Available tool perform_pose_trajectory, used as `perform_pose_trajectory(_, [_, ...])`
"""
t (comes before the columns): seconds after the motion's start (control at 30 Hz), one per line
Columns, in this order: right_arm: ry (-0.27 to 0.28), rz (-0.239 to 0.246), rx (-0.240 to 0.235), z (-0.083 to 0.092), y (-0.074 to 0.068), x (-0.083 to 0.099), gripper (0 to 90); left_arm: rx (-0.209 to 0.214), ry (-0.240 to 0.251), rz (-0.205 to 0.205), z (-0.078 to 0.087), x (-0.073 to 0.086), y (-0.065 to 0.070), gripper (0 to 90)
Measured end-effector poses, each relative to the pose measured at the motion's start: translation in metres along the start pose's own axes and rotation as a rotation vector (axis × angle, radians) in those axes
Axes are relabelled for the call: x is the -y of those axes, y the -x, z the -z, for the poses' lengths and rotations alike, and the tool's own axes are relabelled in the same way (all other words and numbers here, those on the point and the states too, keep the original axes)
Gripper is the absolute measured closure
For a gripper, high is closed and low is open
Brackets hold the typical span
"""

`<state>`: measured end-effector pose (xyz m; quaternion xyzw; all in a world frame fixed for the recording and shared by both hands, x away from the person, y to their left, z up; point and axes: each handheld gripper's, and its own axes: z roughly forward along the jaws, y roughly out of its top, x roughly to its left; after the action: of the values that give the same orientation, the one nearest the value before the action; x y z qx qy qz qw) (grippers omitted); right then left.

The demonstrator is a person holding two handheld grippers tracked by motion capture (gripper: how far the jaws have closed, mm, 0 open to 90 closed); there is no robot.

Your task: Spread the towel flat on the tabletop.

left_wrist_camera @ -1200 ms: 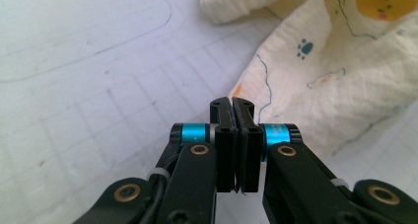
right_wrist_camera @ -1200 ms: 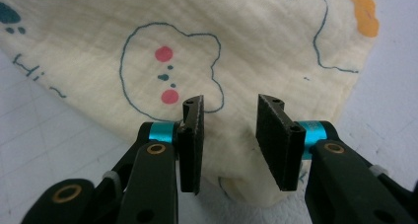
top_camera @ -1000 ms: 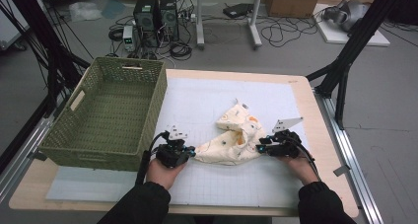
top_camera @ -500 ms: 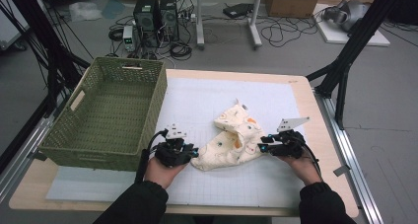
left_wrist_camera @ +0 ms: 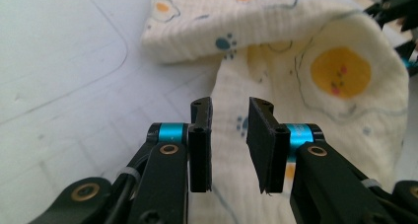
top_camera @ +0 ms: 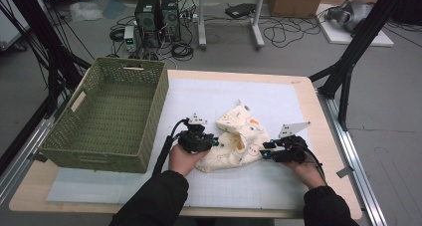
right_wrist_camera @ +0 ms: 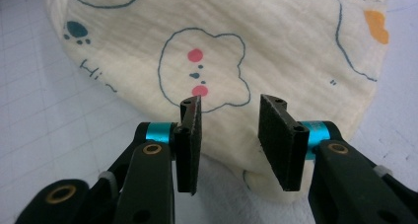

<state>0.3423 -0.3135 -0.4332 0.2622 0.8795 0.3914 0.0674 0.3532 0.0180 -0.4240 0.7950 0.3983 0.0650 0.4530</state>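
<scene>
Two grippers rest near the bench's front edge with the cream printed cloth (top_camera: 238, 139) crumpled between them. Our left gripper (left_wrist_camera: 229, 130) has let its jaws part, a gap showing over the fabric, nothing pinched. Our right gripper (right_wrist_camera: 229, 130) has eased slightly wider, its jaws apart above the cloth's edge. Farther off, the green wicker basket (top_camera: 112, 114) sits along the left edge.

One bit of writing can be read — "Hi", in dark blue-green hand-drawn letters, printed on the cream cloth (right_wrist_camera: 276, 46) just below a paw print, in the right gripper view. The cloth's other marks are drawings — paws, bear outlines, fried eggs — not letters. Nothing else can be read.
</scene>
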Motion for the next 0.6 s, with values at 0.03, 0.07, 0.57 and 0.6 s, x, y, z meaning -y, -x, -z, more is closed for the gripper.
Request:
perform_pose_trajectory(0.03, [0.004, -0.001, 0.001, 0.000, 0.000, 0.000, 60.6, 0.003, -0.018, -0.008, -0.004, -0.002, -0.001, 71.7])
perform_pose_trajectory(0.07, [0.006, -0.003, 0.001, 0.000, 0.001, 0.000, 60.4, 0.004, -0.032, -0.003, -0.009, -0.003, -0.001, 71.4])
perform_pose_trajectory(0.57, [0.011, -0.014, 0.022, -0.008, 0.011, 0.000, 59.9, -0.054, -0.089, -0.020, -0.031, 0.000, -0.005, 87.8])
perform_pose_trajectory(0.6, [0.011, -0.016, 0.024, -0.008, 0.011, 0.000, 60.0, -0.066, -0.092, -0.029, -0.028, -0.001, -0.006, 88.0])
